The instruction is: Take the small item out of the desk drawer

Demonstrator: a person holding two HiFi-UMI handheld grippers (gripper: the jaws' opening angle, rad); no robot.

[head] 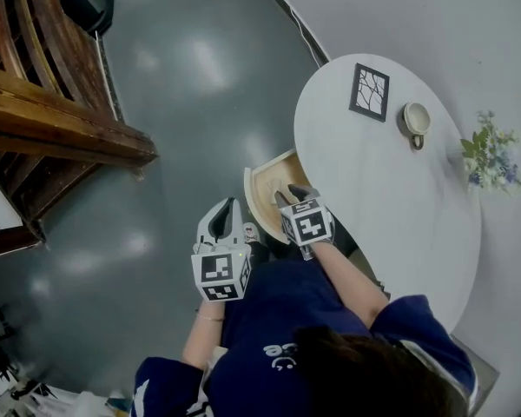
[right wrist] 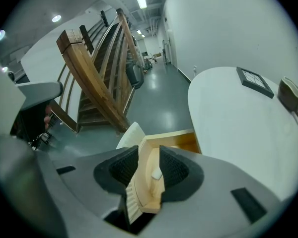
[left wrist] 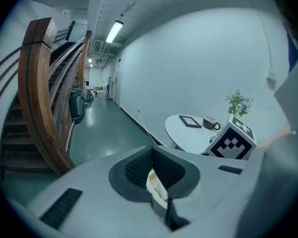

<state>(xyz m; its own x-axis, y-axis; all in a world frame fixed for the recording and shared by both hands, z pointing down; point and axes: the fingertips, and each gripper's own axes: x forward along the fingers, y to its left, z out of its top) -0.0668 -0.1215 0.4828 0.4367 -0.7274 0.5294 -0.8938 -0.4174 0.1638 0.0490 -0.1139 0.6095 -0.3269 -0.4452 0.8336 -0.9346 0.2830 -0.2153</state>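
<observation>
Head view: high above, facing steeply down on the round white table (head: 391,189), the open pale wooden drawer (head: 251,200) and the grey floor (head: 174,102). Left gripper view: low, near level, table far off at right, brown wooden staircase (left wrist: 39,93) close at left. Right gripper view: tight over the drawer (table edge alongside). All three share table and staircase.

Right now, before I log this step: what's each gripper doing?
Left gripper: shut, empty.
Right gripper: open over the drawer, small white item between its jaws, not gripped.
</observation>
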